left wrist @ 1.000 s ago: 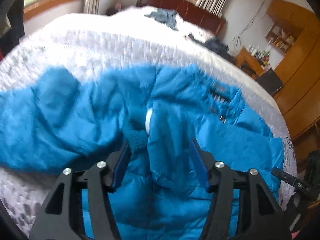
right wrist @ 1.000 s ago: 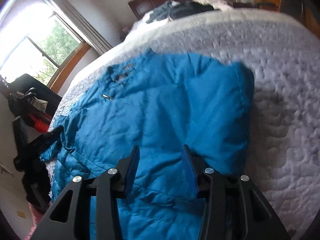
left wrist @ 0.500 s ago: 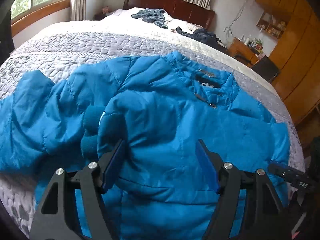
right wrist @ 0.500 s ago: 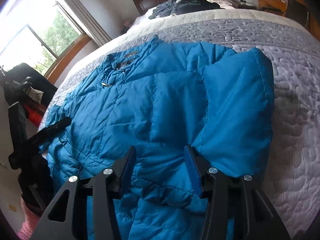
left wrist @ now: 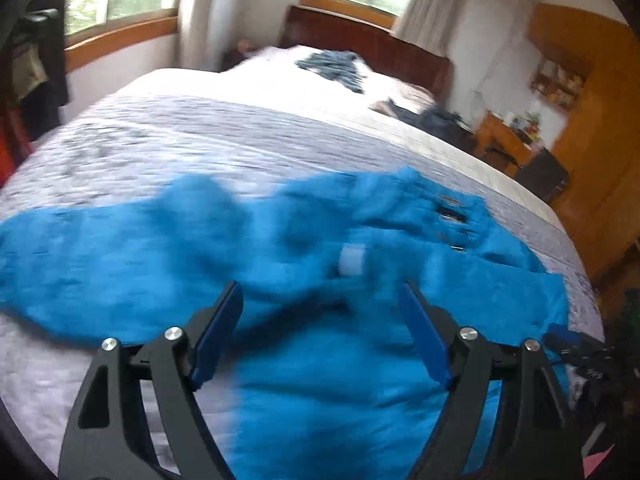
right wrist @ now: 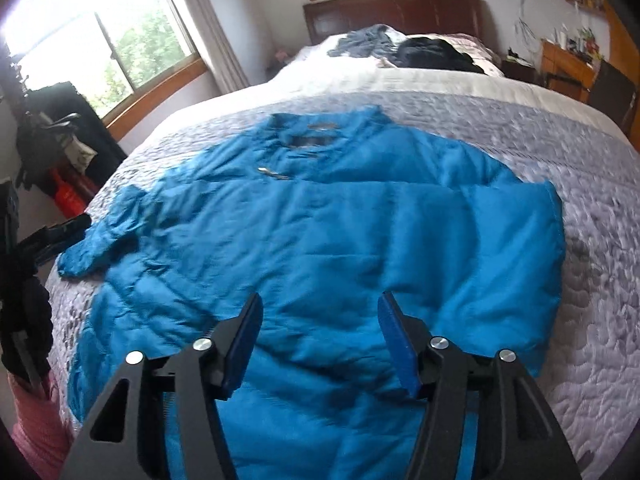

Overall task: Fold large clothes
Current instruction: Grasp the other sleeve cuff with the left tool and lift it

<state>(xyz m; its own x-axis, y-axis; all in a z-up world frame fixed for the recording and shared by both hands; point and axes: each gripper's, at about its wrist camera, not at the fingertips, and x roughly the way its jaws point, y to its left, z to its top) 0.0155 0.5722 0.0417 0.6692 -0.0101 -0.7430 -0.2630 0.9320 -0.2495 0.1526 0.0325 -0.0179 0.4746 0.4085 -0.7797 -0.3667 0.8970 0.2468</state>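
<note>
A bright blue puffer jacket (right wrist: pixel 320 220) lies spread on the quilted bed, collar toward the headboard. Its right side (right wrist: pixel 500 240) is folded in over the body. One sleeve (right wrist: pixel 100 240) trails toward the bed's left edge. My right gripper (right wrist: pixel 322 332) hovers open just above the jacket's lower half, nothing between its fingers. The left wrist view is motion-blurred. It shows the jacket (left wrist: pixel 160 248) stretched across the bed, with a small white tag (left wrist: pixel 352 260) near the middle. My left gripper (left wrist: pixel 320 316) is open over the cloth and holds nothing.
The grey quilted bedspread (right wrist: pixel 580 320) has bare room on the right. Dark clothes (right wrist: pixel 432 54) are piled near the wooden headboard (right wrist: pixel 392 12). A black bag and red items (right wrist: pixel 68 196) stand left of the bed. A wooden desk and cabinet (left wrist: pixel 580 168) stand to the right.
The fabric that stood bunched between both pairs of fingers now lies flat on the bed. Both grippers have drawn back above it, and the left view is swinging, hence the blur.
</note>
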